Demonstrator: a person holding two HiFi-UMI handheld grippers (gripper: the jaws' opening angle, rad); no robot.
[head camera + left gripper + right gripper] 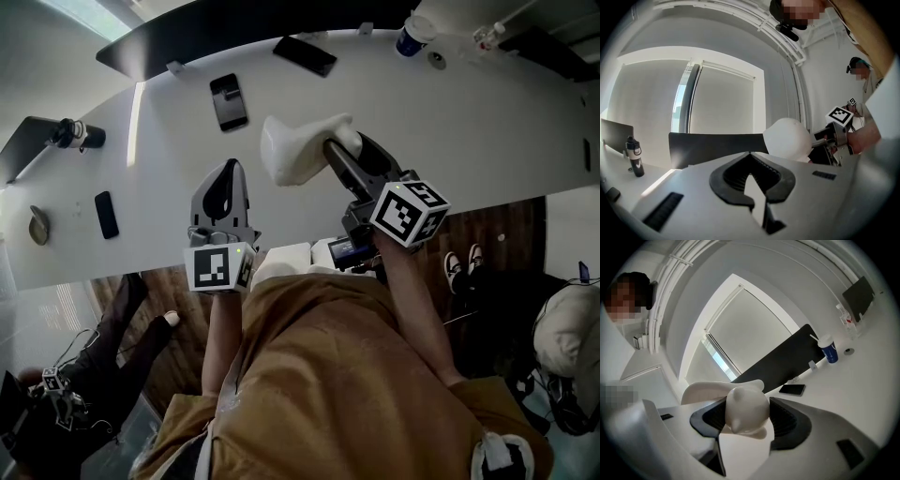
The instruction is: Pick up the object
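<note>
The object is a white rabbit-shaped figure (292, 150) with long ears. My right gripper (349, 145) is shut on it, both black pads pressing its rounded body (745, 413). It seems to hang a little above the white table (487, 122). The left gripper view shows the same figure (787, 138) off to the right, with the right gripper behind it. My left gripper (228, 169) hovers over the table left of the figure, apart from it. Its jaws (750, 154) are shut with nothing between them.
Two black phones (230, 101) (305, 54) lie further out on the table, and a small dark device (106, 214) lies at the left. A black bottle (80, 134) and a blue cup (410, 37) stand near the edges. The table's near edge runs just under the grippers.
</note>
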